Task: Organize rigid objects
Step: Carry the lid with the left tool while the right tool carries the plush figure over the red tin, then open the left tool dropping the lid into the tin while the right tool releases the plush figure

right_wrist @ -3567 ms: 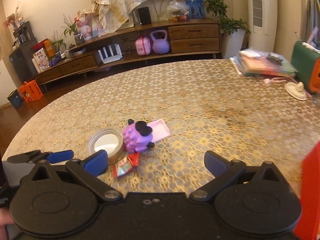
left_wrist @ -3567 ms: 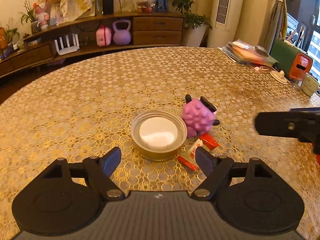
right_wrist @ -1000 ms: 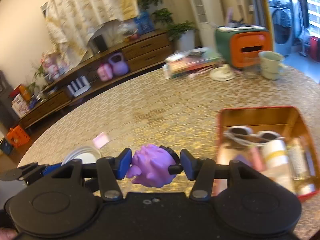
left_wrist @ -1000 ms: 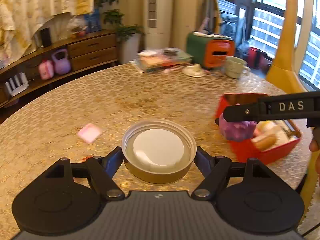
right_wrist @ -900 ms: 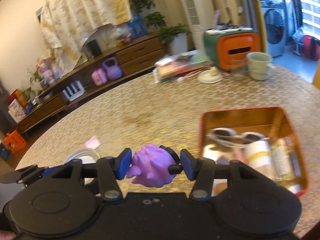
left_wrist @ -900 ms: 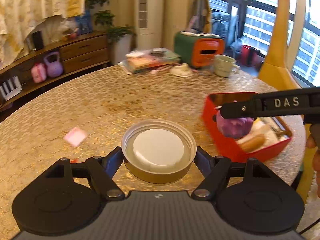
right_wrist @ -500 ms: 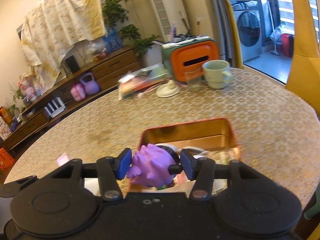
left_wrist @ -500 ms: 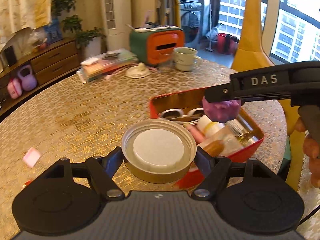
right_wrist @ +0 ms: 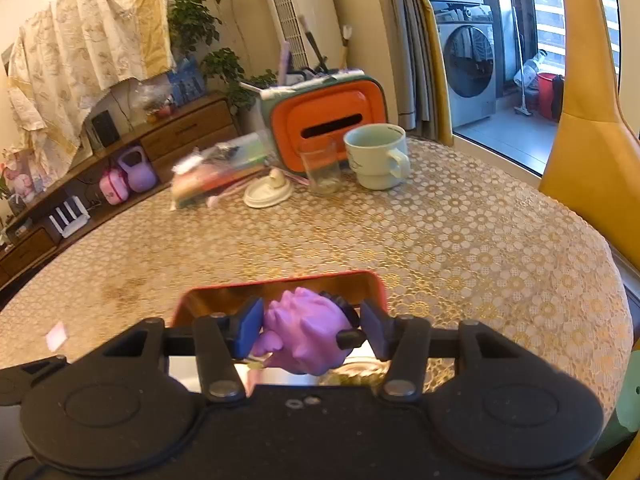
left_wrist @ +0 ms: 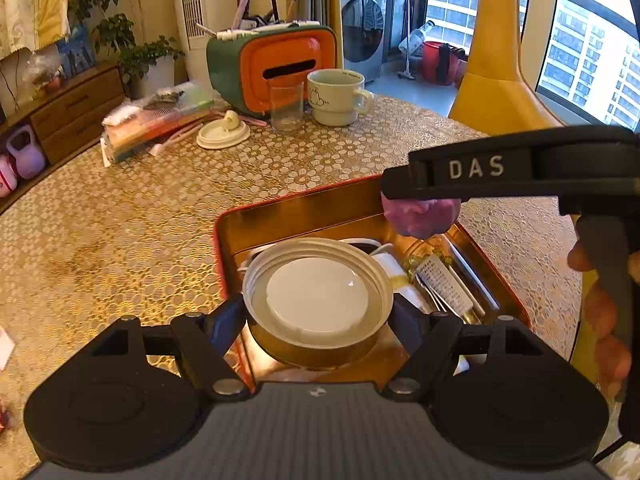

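My left gripper [left_wrist: 318,314] is shut on a gold jar lid [left_wrist: 318,300] with a white liner and holds it above the near end of the red tin tray [left_wrist: 280,210]. My right gripper [right_wrist: 310,330] is shut on a purple spiky toy [right_wrist: 306,334] with black ears, above the same red tin tray [right_wrist: 280,280]. In the left wrist view the toy [left_wrist: 420,216] hangs under the right gripper's black arm, over the tray's far right part. The tray holds several items, partly hidden by the lid.
At the back of the round, lace-covered table stand a clear glass [left_wrist: 286,106], a pale green mug [left_wrist: 338,96], an orange and green box [left_wrist: 276,68], a white dish [left_wrist: 223,135] and a stack of books [left_wrist: 156,122]. A yellow chair [left_wrist: 496,60] stands at the right edge.
Both grippers have carried their objects to the right across the table and now hover over the red tray. The grips have not changed.
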Tool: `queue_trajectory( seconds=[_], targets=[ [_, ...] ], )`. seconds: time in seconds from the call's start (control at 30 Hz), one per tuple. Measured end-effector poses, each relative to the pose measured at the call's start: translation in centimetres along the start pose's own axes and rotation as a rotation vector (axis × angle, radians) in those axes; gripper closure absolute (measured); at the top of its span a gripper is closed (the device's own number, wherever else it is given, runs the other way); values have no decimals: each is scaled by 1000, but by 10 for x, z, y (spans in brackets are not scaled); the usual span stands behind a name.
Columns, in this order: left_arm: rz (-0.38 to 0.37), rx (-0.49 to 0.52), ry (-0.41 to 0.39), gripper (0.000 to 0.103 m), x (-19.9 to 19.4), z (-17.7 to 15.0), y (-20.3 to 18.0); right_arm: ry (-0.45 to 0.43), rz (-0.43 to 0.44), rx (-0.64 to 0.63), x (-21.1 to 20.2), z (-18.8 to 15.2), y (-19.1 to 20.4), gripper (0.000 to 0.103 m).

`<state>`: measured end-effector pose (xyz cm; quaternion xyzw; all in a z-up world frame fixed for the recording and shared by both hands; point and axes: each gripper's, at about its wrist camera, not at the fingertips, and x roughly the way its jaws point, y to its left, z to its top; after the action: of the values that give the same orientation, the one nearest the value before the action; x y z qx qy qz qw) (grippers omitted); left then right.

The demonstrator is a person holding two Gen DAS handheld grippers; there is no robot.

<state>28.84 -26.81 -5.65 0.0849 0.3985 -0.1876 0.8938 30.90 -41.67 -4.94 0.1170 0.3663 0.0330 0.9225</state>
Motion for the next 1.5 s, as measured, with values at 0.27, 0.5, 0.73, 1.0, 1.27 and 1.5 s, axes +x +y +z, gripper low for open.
queue_trajectory(
  seconds=[0.27,0.5,0.73,1.0,1.27,1.5],
  targets=[
    [6,-12,14,26,23,11,-1,27,-5,1,23,-3,-5,50],
    [-39,-63,35,26,33,13,4,14,-10,-19,22,-4,-2,52],
    [-76,-133,57,26,33,9,13,17,9,12,13,-4,-5,48],
    [-68,-123,35,26,13,2,14,6,5,19,-6,-10,-1,40],
    [-87,-126,13,26,-15,-5,16,-4,3,25,-27,-15,4,38],
    [-86,-124,-12,26,-41,-13,22,-18,4,19,-46,-19,15,33]
  ],
)
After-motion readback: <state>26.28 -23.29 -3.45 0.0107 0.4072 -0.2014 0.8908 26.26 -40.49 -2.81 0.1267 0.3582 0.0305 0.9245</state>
